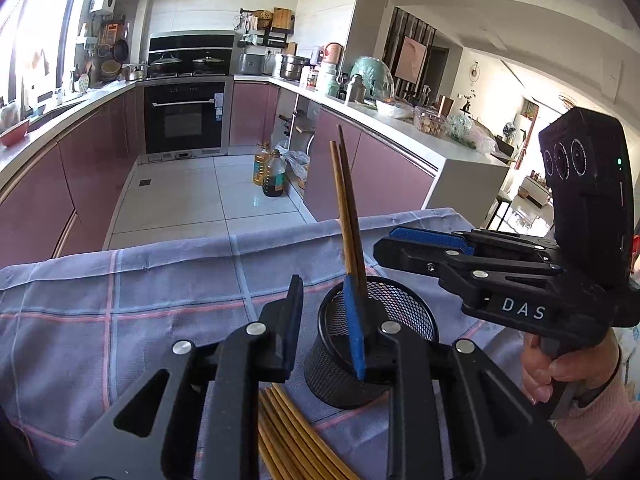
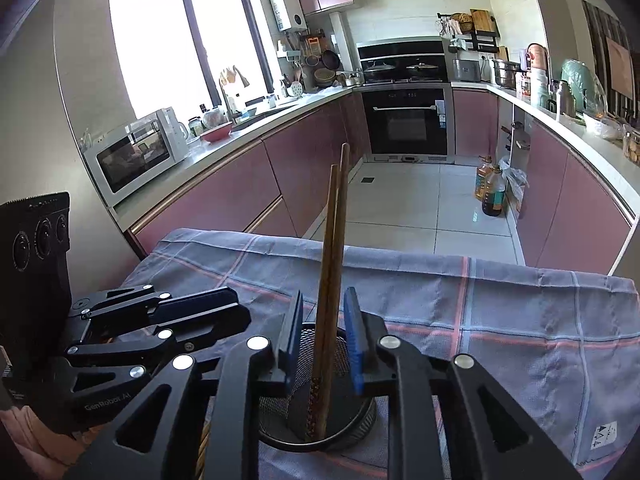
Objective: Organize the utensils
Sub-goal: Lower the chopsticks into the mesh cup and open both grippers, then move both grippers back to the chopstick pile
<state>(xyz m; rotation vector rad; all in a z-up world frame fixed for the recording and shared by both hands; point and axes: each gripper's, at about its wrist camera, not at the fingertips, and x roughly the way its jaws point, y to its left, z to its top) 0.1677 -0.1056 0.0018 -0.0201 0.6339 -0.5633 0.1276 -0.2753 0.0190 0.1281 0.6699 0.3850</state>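
Black jaw arms of the right gripper (image 2: 322, 340) fill the foreground, parted a little around two brown wooden chopsticks (image 2: 334, 240) without visibly pressing them. Those stand tilted in the black wire-mesh cup (image 2: 352, 428) on the blue checked cloth (image 2: 520, 320). More light bamboo chopsticks (image 1: 288, 440) lie beside the cup, under the left gripper (image 1: 326, 320), whose jaws hold nothing. Likely light, stiff and smooth, they want pinching mid-shaft. Both grippers slope downward.

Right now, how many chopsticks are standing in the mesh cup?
2. Both chopsticks stand side by side in the black mesh cup, leaning on its rim, between the right gripper's open jaws. More chopsticks lie loose on the cloth beside the cup, partly hidden.
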